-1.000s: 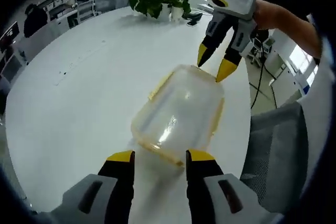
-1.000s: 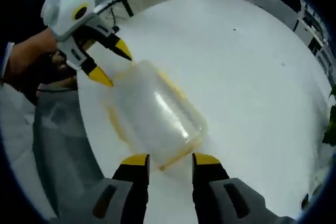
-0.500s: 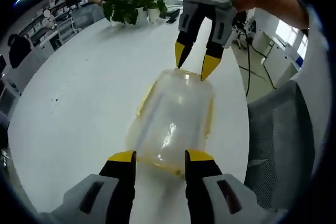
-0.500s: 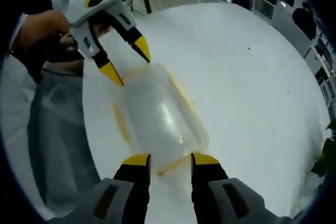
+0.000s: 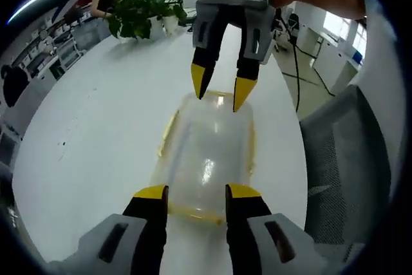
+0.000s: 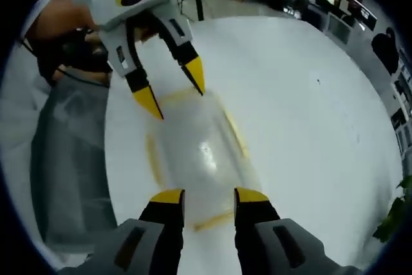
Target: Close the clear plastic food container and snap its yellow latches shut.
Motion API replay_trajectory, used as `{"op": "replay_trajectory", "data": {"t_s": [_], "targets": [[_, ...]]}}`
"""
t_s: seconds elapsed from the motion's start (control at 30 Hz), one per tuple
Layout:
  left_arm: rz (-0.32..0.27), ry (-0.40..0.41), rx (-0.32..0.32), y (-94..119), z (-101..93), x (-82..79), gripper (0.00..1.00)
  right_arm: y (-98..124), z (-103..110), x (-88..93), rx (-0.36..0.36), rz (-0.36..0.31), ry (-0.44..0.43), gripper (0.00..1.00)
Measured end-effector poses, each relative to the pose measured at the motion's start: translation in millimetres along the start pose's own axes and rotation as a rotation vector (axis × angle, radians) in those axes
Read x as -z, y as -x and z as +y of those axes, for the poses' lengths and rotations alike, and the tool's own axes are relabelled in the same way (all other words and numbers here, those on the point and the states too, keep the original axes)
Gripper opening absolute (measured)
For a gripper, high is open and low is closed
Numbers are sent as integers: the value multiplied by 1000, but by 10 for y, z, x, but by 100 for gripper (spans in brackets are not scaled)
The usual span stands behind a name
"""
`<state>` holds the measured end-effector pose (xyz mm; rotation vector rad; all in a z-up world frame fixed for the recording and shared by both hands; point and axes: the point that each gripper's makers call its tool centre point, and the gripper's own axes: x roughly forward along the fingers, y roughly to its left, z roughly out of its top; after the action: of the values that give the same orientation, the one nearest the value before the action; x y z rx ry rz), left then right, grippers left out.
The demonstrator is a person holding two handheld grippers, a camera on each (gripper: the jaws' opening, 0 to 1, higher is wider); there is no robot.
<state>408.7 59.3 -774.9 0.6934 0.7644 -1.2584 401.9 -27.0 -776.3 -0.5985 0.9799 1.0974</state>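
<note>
- Left gripper view is showing the left tongs [image 5: 191, 191] spread apart, their yellow tips straddling the near short end of the clear container [image 5: 207, 152], which is lying flat on the white tabletop [image 5: 96, 133] directly ahead.
- The container's long axis is running straight away from the left tongs toward the right tongs [image 5: 219, 93], which are hanging point-down over the far short end, also spread and pinching nothing.
- The right gripper view is giving the mirror picture: the right tongs [image 6: 209, 193] are bracketing their own near end of the container [image 6: 196, 152], and the left tongs [image 6: 174, 96] are poised over the opposite end.
- The lid appears to be sitting on the box already; yellow latches [image 5: 168, 133] are lying along its edges, and whether any is snapped down is too blurred to tell.
- Each pair of tongs is sitting nearest its own short end, so the likely next move is each pressing down the latch or rim at that end; the long-side latches are lying between the two, about equally near either.
- A potted plant [image 5: 136, 14] is standing well beyond the right tongs, and a grey chair [image 5: 347, 159] is sitting off to the side.
</note>
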Motion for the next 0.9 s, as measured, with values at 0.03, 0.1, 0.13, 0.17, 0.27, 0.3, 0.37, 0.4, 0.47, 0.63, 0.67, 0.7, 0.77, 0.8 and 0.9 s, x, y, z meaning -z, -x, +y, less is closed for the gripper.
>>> {"op": "replay_trajectory", "data": {"t_s": [0.03, 0.1, 0.13, 0.17, 0.27, 0.3, 0.37, 0.4, 0.47, 0.63, 0.67, 0.7, 0.77, 0.8, 0.9], "targets": [[0, -3, 0, -3, -1, -1, 34, -3, -3, -11, 2, -4, 6, 28], [-1, -8, 0, -7, -2, -5, 34, -10, -8, -24, 4, -10, 11, 28], [-2, -9, 0, -10, -3, -11, 34, -15, -7, -35, 5, -16, 15, 28], [-2, -9, 1, -12, -5, -13, 33, -22, -8, -41, 5, -20, 16, 28], [-7, -9, 2, -18, -4, -29, 33, -46, 3, -47, 5, -31, 19, 28], [-7, -10, 2, -19, -2, -32, 33, -51, 6, -49, 4, -36, 22, 28], [-8, -11, 3, -20, 2, -36, 33, -60, 3, -50, 5, -43, 27, 28], [-8, -11, 4, -21, 3, -36, 33, -65, -5, -45, 8, -41, 28, 28], [-10, -10, -1, -26, 16, -36, 33, -64, -14, -47, 12, -44, 31, 28], [-19, 1, -5, -32, 20, -44, 33, -76, -25, -58, 16, -55, 43, 28], [-22, 4, -2, -38, 14, -47, 33, -76, -22, -60, 15, -57, 45, 28], [-21, 2, 0, -45, 7, -44, 33, -77, -16, -65, 13, -61, 44, 28], [-16, -3, 1, -60, -3, -33, 33, -85, -3, -61, 9, -61, 49, 28], [-18, -5, 1, -61, -7, -37, 32, -89, 0, -56, 9, -58, 51, 28], [-29, 2, 4, -64, -15, -55, 32, -91, 1, -51, 10, -56, 56, 28]]}}
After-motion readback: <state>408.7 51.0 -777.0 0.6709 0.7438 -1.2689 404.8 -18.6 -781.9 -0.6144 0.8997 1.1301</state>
